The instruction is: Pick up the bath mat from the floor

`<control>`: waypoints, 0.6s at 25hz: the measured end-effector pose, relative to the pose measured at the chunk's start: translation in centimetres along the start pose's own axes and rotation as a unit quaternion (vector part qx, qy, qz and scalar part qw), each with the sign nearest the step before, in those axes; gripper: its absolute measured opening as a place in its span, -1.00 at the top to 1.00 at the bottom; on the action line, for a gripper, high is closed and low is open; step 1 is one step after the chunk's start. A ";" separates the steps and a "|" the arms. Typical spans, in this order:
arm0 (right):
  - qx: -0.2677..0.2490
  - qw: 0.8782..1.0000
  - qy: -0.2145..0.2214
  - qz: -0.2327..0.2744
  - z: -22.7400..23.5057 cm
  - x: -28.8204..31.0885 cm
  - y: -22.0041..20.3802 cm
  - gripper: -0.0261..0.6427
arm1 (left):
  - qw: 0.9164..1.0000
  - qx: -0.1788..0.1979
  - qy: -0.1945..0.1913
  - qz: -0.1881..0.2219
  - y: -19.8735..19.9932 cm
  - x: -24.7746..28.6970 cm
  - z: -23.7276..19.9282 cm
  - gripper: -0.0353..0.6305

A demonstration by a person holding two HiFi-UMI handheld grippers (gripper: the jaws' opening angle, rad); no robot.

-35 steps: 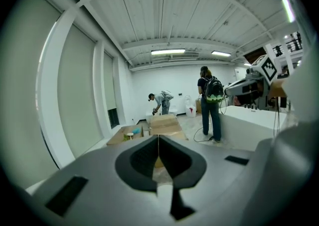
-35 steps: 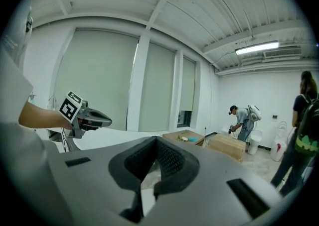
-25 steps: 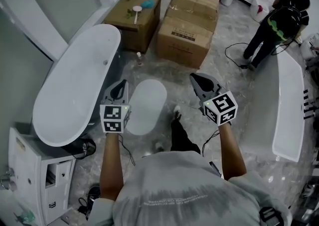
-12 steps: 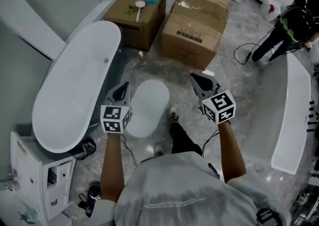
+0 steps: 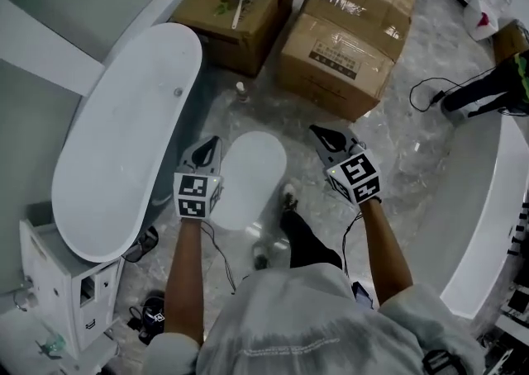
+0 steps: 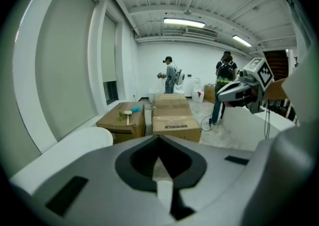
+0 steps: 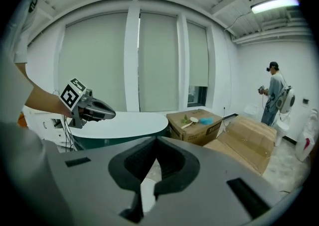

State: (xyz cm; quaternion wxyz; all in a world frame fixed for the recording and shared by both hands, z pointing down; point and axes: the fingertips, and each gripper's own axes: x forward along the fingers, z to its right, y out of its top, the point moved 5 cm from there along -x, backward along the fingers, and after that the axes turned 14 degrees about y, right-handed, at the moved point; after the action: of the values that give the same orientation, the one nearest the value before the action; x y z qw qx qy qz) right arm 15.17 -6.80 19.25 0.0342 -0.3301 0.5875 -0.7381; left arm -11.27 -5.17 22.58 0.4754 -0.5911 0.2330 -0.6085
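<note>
Marbled grey floor (image 5: pixel 397 150) carries the white oval bath mat (image 5: pixel 248 179) just beside the bathtub (image 5: pixel 124 134). The left gripper (image 5: pixel 208 145) and right gripper (image 5: pixel 320 132) flank it, jaws together and empty. It probably handles soft, limp and light, so its near edge is the place to pinch

Bright even light from ceiling tubes (image 6: pixel 183 22), fisheye bending at edges, dark vignetted corners

Glossy white bathtub (image 5: pixel 124 142), matt cardboard boxes (image 5: pixel 347 35), polished marbled floor (image 5: pixel 397 142).
</note>
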 end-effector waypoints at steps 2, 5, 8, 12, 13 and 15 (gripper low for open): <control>0.014 1.000 0.016 -0.011 2.2 1.8 -1.2 0.88 | 1.000 -0.002 0.002 -0.017 -0.5 2.5 0.0 0.84; 0.044 0.999 0.027 -0.016 5.3 3.9 -2.9 0.88 | 0.999 -0.006 0.006 -0.039 -1.2 5.8 0.0 0.84; 0.068 0.997 0.027 -0.025 7.4 6.1 -4.9 0.88 | 0.998 -0.010 0.010 -0.054 -2.3 8.7 -0.3 0.84; 0.099 0.994 0.028 -0.038 8.7 8.9 -7.9 0.88 | 0.997 -0.019 0.008 -0.080 -5.2 11.2 -0.9 0.84; 0.106 0.993 0.028 -0.041 8.9 9.5 -8.7 0.88 | 0.996 -0.020 0.006 -0.084 -6.1 11.7 -0.9 0.84; 0.120 0.991 0.027 -0.046 9.1 10.8 -10.6 0.88 | 0.996 -0.022 0.001 -0.089 -8.1 13.1 -0.9 0.84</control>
State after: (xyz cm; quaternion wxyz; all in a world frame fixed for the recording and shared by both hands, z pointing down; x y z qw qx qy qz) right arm 15.16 -15.96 34.38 0.0232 -0.3301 0.4798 -0.8126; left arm -12.57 -13.06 35.75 0.4060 -0.6193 0.1933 -0.6436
